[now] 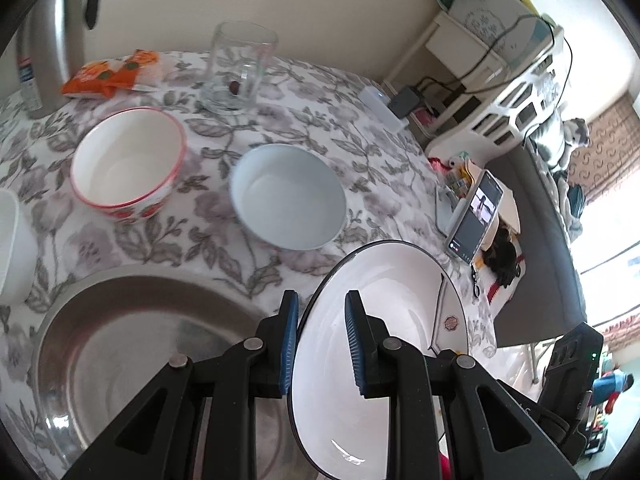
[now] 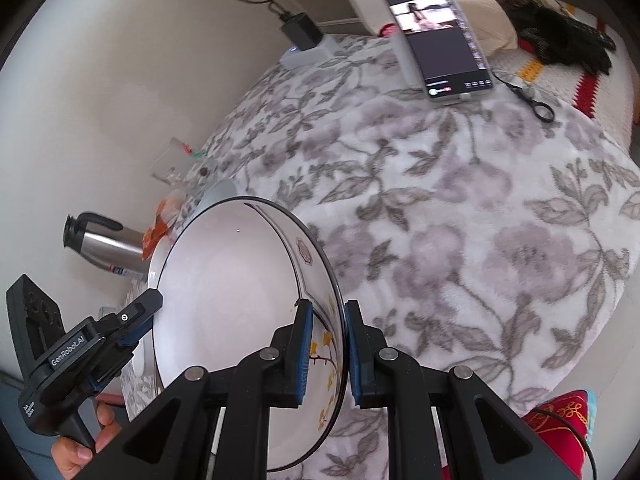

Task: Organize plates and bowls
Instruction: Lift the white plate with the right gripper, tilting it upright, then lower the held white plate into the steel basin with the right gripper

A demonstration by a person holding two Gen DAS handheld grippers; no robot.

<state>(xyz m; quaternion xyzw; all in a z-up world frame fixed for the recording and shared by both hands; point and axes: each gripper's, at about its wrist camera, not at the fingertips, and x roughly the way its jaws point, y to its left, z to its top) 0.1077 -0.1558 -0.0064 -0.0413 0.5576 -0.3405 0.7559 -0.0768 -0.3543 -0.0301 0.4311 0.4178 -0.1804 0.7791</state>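
**Both grippers clamp one black-rimmed plate over floral table**

Floral tablecloth [image 2: 460, 240] fills both views. Steel basin [image 1: 120, 340] lower left of left view. White black-rimmed plate [image 1: 380, 320] tilted, lower centre: left gripper [image 1: 322, 340] pinches its left rim, right gripper [image 2: 326, 354] closed on the opposite rim. Red-rimmed bowl [image 1: 128, 160] and pale blue bowl [image 1: 288, 196] sit apart, mid-frame. Glass mug [image 1: 240, 68] upper centre, phone [image 2: 438, 36] upper right.

Plate [image 1: 384, 320]: glazed ceramic, glossy white, thin dark rim line. Blue bowl [image 1: 288, 196] and red-rimmed bowl [image 1: 128, 160]: smooth glazed ceramic. Basin [image 1: 132, 360]: brushed metal, dull sheen. Tablecloth [image 2: 460, 240]: soft napped cloth, matt, floral print. Tumbler [image 1: 242, 68]: clear glass. Flask [image 2: 108, 248]: polished steel body, black plastic handle. Gripper pads [image 2: 303, 352]: ribbed blue rubber on matt black plastic.
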